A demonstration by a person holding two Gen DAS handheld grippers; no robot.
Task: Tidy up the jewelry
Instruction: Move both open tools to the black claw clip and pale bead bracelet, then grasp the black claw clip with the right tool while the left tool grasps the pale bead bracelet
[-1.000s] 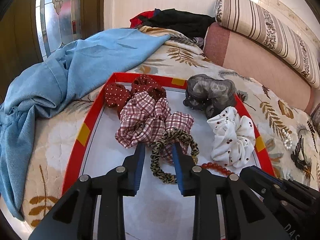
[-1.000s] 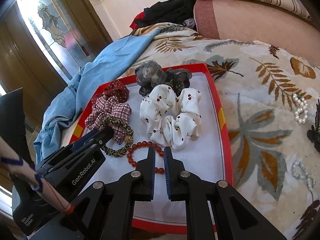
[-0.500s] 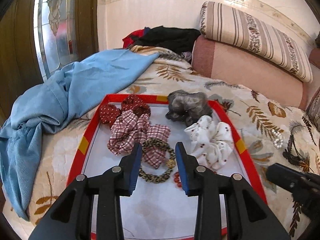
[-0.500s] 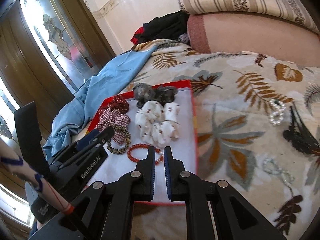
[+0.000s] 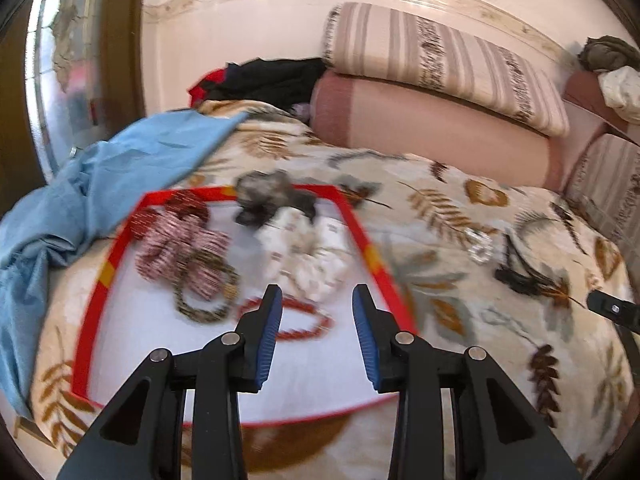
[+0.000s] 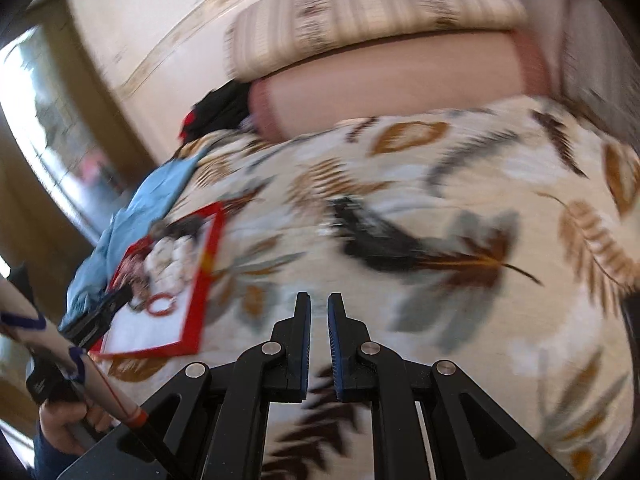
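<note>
**Both grippers empty; loose jewelry lies on the bed outside the tray**

Left gripper [image 5: 316, 312]: jaws part-open with a clear gap, nothing between the pads, hanging over the near edge of the red-rimmed tray [image 5: 90, 320]. Right gripper [image 6: 319, 312]: jaws nearly together, empty, over bare leaf-print bedspread [image 6: 460, 208].

Already in the tray: red bead bracelet [image 5: 306, 320], leopard-print hair tie [image 5: 204, 292], plaid scrunchie [image 5: 178, 244], white scrunchie [image 5: 308, 252], grey scrunchie [image 5: 268, 196]. Outside it, on the bedspread well to the right: pearl bracelet [image 5: 480, 246] and a dark piece [image 5: 516, 276], too blurred to name.

Risks, as judged:
- Right view is heavily smeared; aiming at a small item is unreliable now.
- Right jaws too narrow to take anything until widened.
- The busy print hides pale beads; the soft quilt may let pads pinch fabric with them.

Surroundings: blue cloth [image 5: 104, 184] crowds the tray's far-left corner; bolster [image 5: 424, 136] and striped pillow [image 5: 440, 64] behind. Nothing blocks the way to the pearls.
</note>
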